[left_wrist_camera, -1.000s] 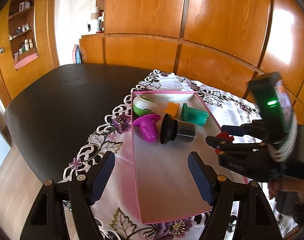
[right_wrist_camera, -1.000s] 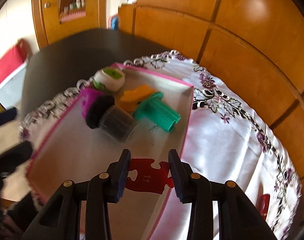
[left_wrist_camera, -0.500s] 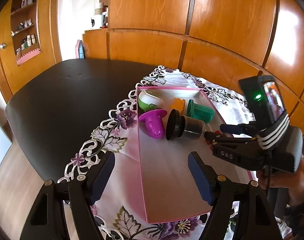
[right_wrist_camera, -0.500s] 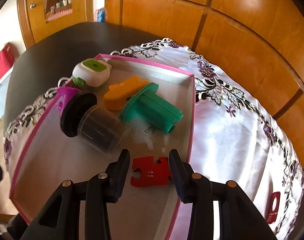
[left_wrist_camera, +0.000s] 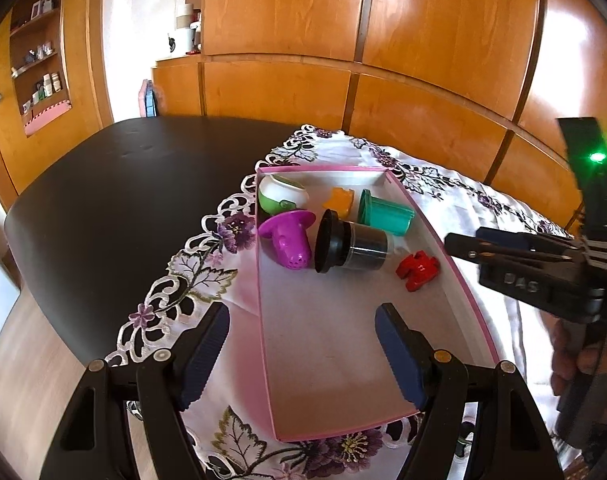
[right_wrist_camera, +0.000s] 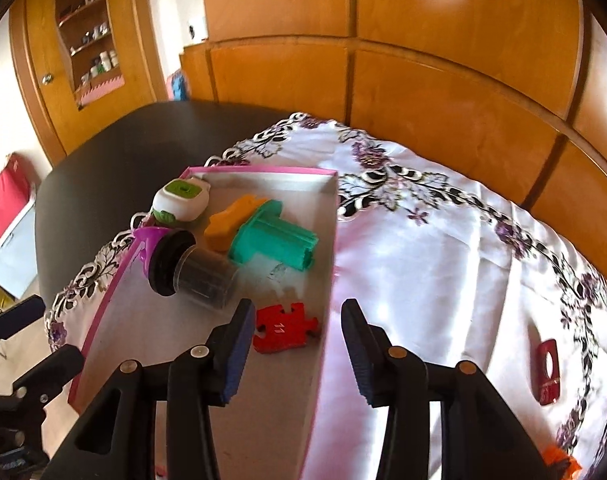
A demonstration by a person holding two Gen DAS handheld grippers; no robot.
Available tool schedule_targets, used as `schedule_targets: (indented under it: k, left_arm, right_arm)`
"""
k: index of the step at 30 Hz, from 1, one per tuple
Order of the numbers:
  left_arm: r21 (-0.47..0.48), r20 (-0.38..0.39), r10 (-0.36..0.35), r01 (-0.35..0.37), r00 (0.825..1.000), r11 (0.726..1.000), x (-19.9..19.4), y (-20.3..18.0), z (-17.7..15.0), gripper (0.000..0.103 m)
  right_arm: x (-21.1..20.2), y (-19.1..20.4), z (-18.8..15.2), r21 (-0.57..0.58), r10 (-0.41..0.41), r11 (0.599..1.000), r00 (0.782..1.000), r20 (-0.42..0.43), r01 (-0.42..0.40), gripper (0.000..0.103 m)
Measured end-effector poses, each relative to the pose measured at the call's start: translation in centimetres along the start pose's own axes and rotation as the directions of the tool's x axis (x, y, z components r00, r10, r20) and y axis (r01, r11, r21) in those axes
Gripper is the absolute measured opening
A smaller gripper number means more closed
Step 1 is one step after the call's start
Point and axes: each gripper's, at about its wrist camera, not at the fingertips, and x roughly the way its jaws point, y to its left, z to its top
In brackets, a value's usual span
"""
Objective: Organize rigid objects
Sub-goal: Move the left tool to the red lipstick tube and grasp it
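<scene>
A pink-rimmed box (left_wrist_camera: 459,280) lies on the flowered cloth. At its far end are a white-and-green case (left_wrist_camera: 283,196), an orange piece (left_wrist_camera: 339,200), a teal part (left_wrist_camera: 385,214), a purple part (left_wrist_camera: 287,236) and a black-lidded jar (left_wrist_camera: 349,246). A red puzzle piece (right_wrist_camera: 283,328) lies flat on the box floor by the right wall, also in the left wrist view (left_wrist_camera: 417,270). My right gripper (right_wrist_camera: 297,344) hovers just above and behind it. Its jaws are opening and the pads do not press on the piece. My left gripper (left_wrist_camera: 301,332) hangs open over the box's near end, holding nothing.
On the cloth (right_wrist_camera: 443,260) to the right of the box lie a small dark-red object (right_wrist_camera: 547,376) and an orange item (right_wrist_camera: 559,456) at the frame's corner. The bare black tabletop (left_wrist_camera: 123,200) stretches left. Wooden wall panels stand behind the table.
My right gripper has let go of the red puzzle piece, which now rests on the box floor. Its jaws have widened and it has drawn back and up. The left gripper has stayed put.
</scene>
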Motion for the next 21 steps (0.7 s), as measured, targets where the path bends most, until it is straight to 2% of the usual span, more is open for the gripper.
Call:
schedule_targets:
  k: [9, 16, 21]
  left_arm:
    - [0.006, 0.005, -0.029, 0.029, 1.0, 1.0, -0.1, -1.0, 0.3, 0.076]
    - [0.061, 0.005, -0.069, 0.068, 0.998, 0.996, -0.4, -3.3, 0.5, 0.076]
    - [0.079, -0.009, -0.075, 0.075, 0.997, 0.994, -0.3, -4.2, 0.5, 0.076]
  right_arm:
    - [-3.3, -3.9, -2.3, 0.039, -0.059, 0.998, 0.998, 0.018, 0.058, 0.045]
    - [-5.7, -10.3, -4.4, 0.141, -0.157, 0.978, 0.988, 0.01, 0.154, 0.045]
    - [-7.9, -15.7, -6.4, 0.24, -0.247, 0.941, 0.969, 0.002, 0.24, 0.045]
